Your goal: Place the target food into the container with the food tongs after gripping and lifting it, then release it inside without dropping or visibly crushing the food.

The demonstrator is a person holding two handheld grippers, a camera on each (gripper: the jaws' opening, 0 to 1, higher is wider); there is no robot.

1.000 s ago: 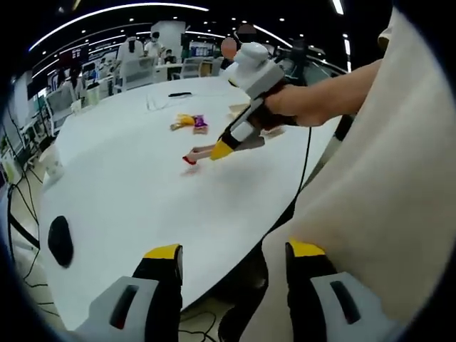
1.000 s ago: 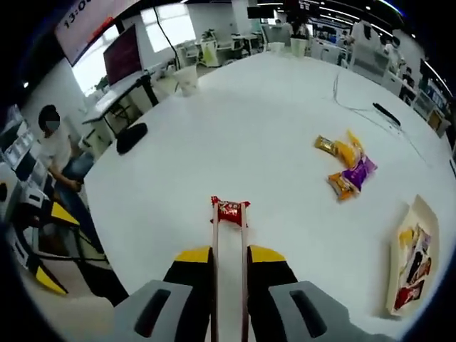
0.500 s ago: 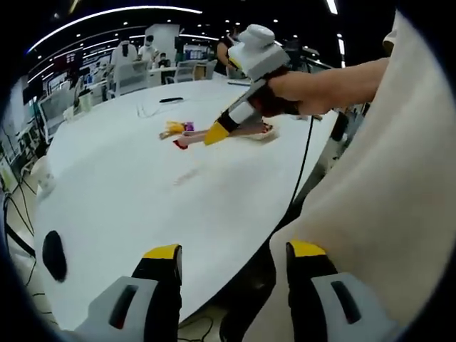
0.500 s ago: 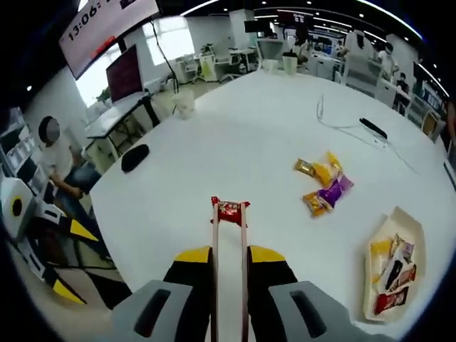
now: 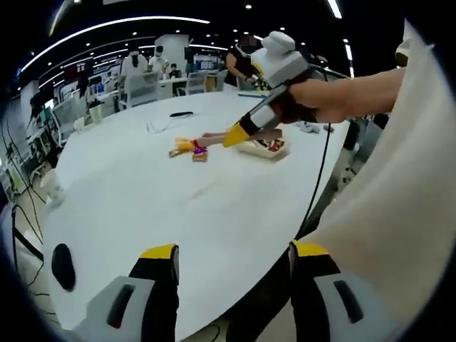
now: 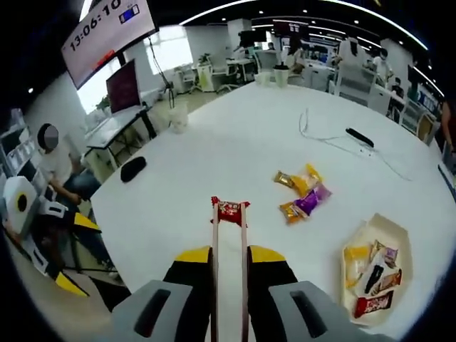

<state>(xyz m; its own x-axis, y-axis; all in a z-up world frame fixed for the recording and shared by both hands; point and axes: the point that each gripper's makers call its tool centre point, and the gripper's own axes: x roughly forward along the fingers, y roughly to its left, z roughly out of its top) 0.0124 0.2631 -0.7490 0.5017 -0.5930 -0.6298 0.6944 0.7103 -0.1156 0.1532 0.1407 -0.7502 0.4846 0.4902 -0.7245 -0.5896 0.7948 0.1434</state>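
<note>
Red snack packet [image 6: 229,210]: it sits pinched at the tips of your food tongs [image 6: 229,271], lifted well above the white worktop [image 6: 214,164], and it looks flat and uncrushed.
Container: the pale tray [image 6: 372,267] lies low and to the right in the right gripper view, already holding several wrapped snacks; the packet is well apart from it.
Done so far: gripping and lifting look complete, judging by the clear gap between packet and worktop.
Left to do: carry the packet across to the tray, lower it inside, then let the tongs open gently.
Right hand-held gripper [image 6: 229,260]: your jaws are squeezed together on the two tong arms, which run up between them to the packet. From the left gripper view you see it [image 5: 239,133] out over the worktop, close to the tray [image 5: 262,147].
Left hand-held gripper [image 5: 231,251]: its jaws stand wide apart, holding and touching nothing, near the worktop's edge.
Other items: a loose cluster of yellow, orange and purple snacks [image 6: 301,192] lies on the worktop between packet and tray; steer clear of it.
</note>
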